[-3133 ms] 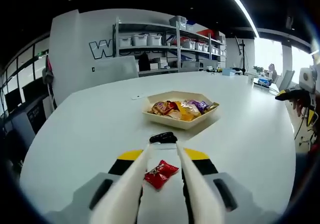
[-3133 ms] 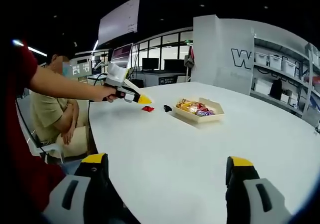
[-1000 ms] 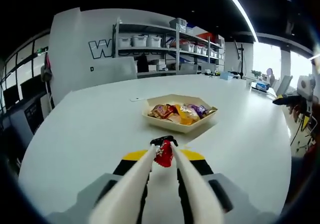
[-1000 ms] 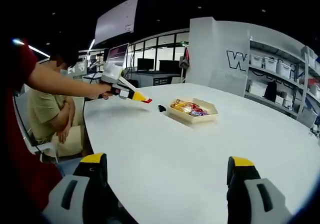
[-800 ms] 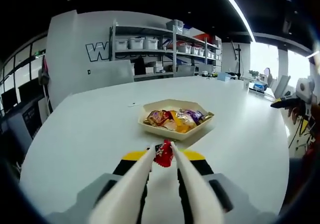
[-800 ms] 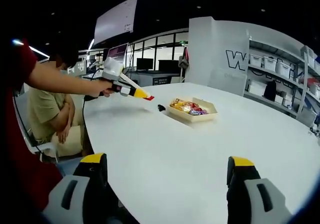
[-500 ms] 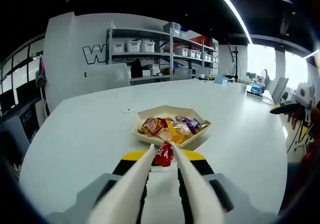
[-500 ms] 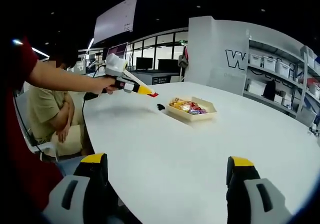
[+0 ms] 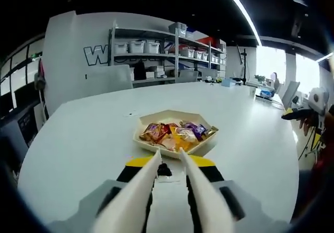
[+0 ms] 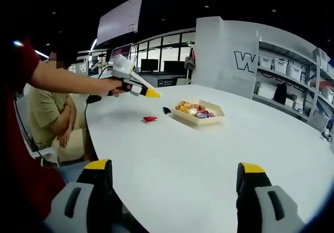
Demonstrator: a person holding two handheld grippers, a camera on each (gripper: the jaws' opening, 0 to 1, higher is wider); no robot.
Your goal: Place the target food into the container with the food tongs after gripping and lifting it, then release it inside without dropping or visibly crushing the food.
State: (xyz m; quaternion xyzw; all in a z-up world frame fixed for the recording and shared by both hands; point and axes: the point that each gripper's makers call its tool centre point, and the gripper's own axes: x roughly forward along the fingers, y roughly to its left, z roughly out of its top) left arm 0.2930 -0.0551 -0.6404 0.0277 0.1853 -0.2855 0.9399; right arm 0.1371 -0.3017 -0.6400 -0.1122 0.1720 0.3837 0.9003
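A small red snack packet point(image 10: 150, 119) lies flat on the white table point(image 10: 209, 160), short of the beige container point(image 10: 201, 121). The left gripper point(image 10: 152, 93), held by a hand, hangs in the air above and a little beyond the packet. In the left gripper view its white tong jaws point(image 9: 169, 154) stand narrowly apart with nothing between them, aimed at the container point(image 9: 142, 138), which holds several coloured snack packets point(image 9: 175, 134). The right gripper point(image 10: 175, 166) is far back near the table's edge, jaws wide apart and bare.
A small black object point(image 9: 164, 169) sits on the table just before the container, also seen as a black object point(image 10: 166, 110) in the right gripper view. A seated person point(image 10: 52, 118) is at the table's left. Shelves with bins point(image 9: 151, 48) line the back wall.
The red packet, held in the left tongs half a second ago, has fallen out and now lies on the table. The left gripper has moved nearer the container.
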